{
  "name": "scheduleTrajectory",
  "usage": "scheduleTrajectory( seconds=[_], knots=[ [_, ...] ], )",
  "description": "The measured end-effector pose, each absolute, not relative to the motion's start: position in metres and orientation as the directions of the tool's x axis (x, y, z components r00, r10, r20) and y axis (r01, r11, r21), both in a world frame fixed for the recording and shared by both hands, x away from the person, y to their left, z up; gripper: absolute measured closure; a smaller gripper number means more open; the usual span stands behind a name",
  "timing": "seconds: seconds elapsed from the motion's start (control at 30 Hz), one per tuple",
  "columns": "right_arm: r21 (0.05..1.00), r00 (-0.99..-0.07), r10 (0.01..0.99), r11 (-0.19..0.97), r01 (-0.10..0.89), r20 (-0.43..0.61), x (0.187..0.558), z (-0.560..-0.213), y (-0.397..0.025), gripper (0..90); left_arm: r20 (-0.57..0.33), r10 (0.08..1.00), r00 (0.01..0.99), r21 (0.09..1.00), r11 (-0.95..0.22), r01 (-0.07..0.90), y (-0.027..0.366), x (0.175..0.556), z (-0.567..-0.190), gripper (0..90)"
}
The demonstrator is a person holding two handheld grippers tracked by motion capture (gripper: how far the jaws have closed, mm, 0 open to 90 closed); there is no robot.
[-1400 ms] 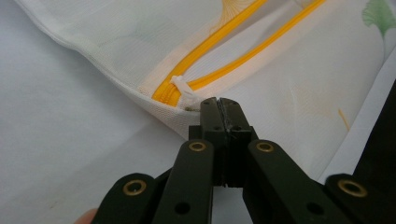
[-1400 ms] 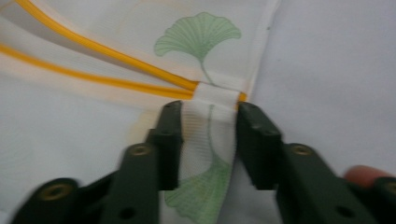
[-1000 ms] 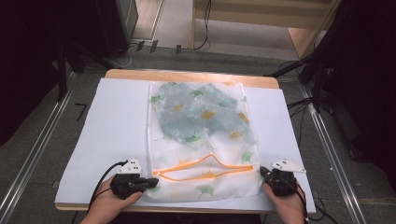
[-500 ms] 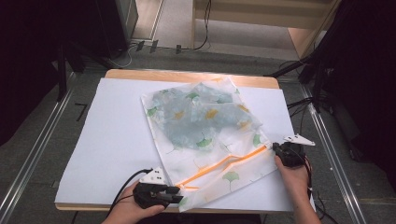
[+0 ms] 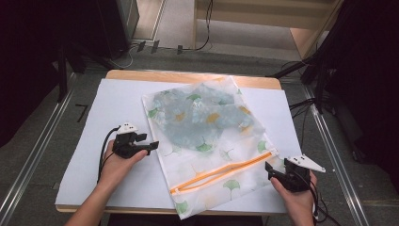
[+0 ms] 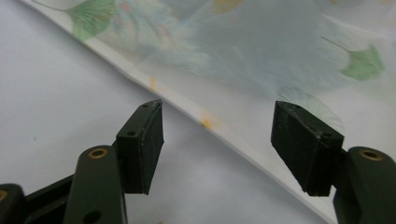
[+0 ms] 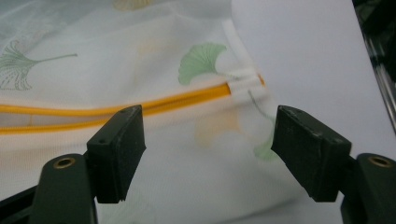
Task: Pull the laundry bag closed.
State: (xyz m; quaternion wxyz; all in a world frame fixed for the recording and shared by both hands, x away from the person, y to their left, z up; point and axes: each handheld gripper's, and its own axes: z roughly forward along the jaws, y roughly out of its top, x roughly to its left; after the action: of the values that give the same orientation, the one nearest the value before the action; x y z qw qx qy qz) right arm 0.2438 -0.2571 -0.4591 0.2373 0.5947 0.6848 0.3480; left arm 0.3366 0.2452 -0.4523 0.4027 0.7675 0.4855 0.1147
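laundry bag [image 5: 211, 141] lies skewed on the table [image 5: 108, 108]; i've got both claws, left claw [image 5: 151, 146] and right claw [image 5: 269, 168], spread at opposite edges, probably to square it.

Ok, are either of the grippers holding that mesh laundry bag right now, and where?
Neither. The left gripper and right gripper both stand open beside the mesh laundry bag, gripping nothing.

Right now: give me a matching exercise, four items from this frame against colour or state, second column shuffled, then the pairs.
1. left gripper
2. zipper
3. mesh bag
4. table cover

a. orange, partly open
b. plain white
c. jaws open beside the bag's edge
d. see-through, green leaf print, lying skewed

Pairs: 1-c, 2-a, 3-d, 4-b
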Motion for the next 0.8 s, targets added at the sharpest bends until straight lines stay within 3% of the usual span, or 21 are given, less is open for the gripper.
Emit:
scheduleTrajectory(
  seconds=[0.17, 0.37, 0.5, 0.67, 0.8],
  knots=[
    [0.735, -0.129, 0.985, 0.003, 0.678, 0.114, 0.232, -0.465, -0.262, 25.3, -0.251, 0.838, 0.484, 0.686, -0.200, 0.700, 0.238, 0.339, -0.460, 35.9],
    [0.726, -0.137, 0.981, -0.004, 0.688, 0.135, 0.233, -0.470, -0.264, 22.8, -0.265, 0.817, 0.513, 0.665, -0.230, 0.710, 0.228, 0.328, -0.462, 33.1],
    [0.695, -0.146, 0.974, -0.017, 0.718, 0.175, 0.237, -0.475, -0.256, 21.4, -0.375, 0.782, 0.498, 0.661, -0.152, 0.735, 0.224, 0.334, -0.466, 32.6],
    [0.672, -0.189, 0.959, -0.002, 0.741, 0.211, 0.238, -0.478, -0.241, 19.0, -0.419, 0.752, 0.509, 0.660, -0.133, 0.739, 0.226, 0.346, -0.469, 41.6],
    [0.673, -0.246, 0.953, 0.065, 0.737, 0.177, 0.235, -0.478, -0.224, 15.8, -0.454, 0.748, 0.485, 0.660, -0.083, 0.747, 0.231, 0.353, -0.473, 51.3]
  ],
)
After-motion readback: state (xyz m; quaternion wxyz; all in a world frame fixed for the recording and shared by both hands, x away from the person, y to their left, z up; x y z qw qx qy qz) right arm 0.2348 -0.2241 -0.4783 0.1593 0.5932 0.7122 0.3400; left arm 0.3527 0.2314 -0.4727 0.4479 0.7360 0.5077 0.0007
